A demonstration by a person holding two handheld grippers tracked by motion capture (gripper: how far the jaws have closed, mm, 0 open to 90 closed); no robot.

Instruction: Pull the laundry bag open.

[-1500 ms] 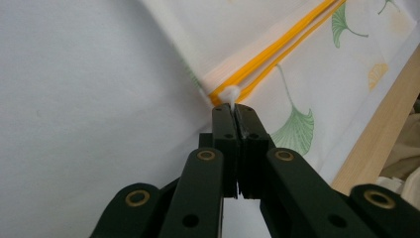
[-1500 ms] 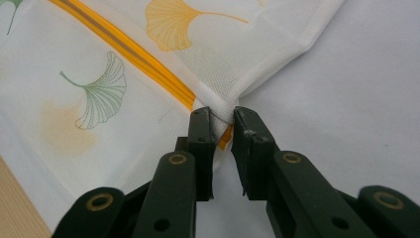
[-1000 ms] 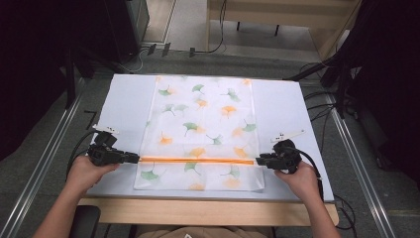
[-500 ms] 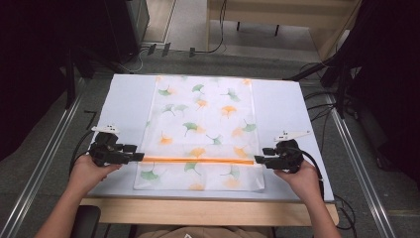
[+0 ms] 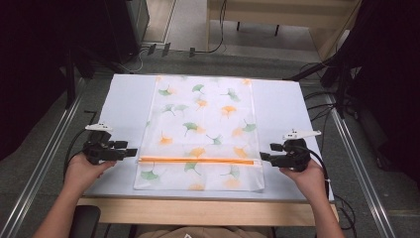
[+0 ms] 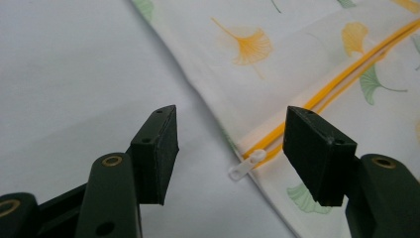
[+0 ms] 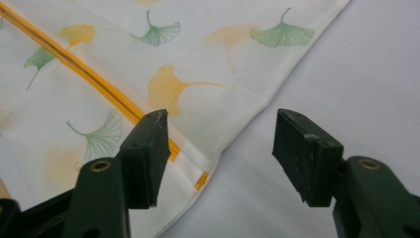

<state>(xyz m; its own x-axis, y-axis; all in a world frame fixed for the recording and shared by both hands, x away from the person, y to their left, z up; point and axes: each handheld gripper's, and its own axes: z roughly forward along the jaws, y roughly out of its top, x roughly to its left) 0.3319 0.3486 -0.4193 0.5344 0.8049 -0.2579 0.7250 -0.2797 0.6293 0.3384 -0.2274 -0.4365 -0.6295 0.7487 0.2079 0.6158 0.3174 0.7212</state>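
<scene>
Left gripper stood wide open, holding nothing, the white zipper pull between its jaws. Right gripper likewise gaped empty over the leaf-print bag's opposite zipper end.

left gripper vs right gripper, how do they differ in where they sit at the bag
The left gripper faces the zipper end with the white pull tab; the right gripper faces the tabless end. The left hangs over bare table beside the bag; the right's jaw overlaps its edge. Both are open, holding nothing.
</scene>
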